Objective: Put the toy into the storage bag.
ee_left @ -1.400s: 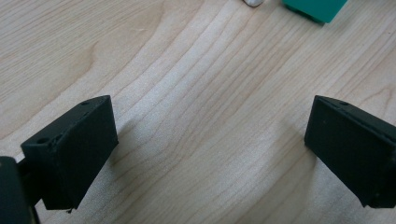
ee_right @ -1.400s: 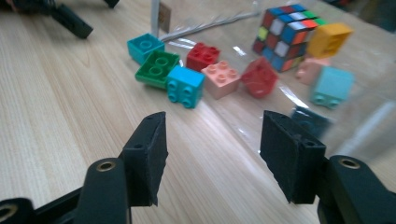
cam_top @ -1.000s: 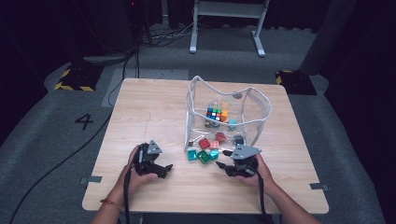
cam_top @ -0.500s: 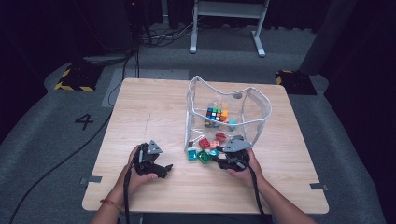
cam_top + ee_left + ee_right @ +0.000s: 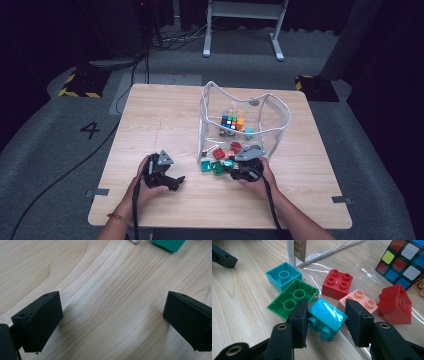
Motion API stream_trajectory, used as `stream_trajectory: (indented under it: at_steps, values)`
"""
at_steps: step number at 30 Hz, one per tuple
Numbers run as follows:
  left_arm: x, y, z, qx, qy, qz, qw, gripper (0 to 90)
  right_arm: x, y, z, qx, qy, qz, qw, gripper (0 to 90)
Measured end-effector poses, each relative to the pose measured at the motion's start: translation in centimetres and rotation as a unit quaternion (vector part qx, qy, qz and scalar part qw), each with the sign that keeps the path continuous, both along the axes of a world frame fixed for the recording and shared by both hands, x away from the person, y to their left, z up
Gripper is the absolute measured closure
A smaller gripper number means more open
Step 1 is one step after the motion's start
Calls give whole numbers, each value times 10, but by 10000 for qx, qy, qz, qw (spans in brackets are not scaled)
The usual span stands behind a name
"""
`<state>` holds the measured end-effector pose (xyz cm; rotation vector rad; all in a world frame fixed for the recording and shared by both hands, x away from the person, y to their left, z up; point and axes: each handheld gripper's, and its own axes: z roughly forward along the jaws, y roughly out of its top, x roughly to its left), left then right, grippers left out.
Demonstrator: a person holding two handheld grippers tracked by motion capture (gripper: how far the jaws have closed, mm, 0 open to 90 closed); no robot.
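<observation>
Where it hung wider, the right gripper has been closing on the turquoise brick.

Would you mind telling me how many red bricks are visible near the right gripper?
2. One red brick lies studs-up beside the green brick; a tilted red brick sits right of the pink brick. Others may be hidden.

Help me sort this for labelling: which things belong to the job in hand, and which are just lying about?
In the job:
- right tongs, shut on the turquoise brick
- clear bag

Lying about:
- green brick
- upturned teal brick
- red brick
- pink brick
- puzzle cube
- left tongs, open above bare wood
</observation>
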<state>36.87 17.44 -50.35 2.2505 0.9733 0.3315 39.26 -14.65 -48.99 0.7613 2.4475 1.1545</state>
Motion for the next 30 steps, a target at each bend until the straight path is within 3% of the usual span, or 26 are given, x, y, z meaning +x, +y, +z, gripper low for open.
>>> stream_trajectory:
  at_steps: [7, 15, 24, 30]
  values:
    - [0, 0, 0, 1, 0, 0, 10000, 27, -1, -6, 1, 57, 108, 28, 9999, 550]
    - [0, 0, 0, 1, -1, 0, 10000, 27, -13, -25, 13, 98, 14, 219, 9997, 551]
    - [0, 0, 0, -1, 0, 1, 10000, 27, -29, -64, 28, 62, -94, 245, 9996, 551]
    - [0, 0, 0, -2, -1, 1, 10000, 27, -41, -103, 30, -62, -79, 37, 9999, 551]
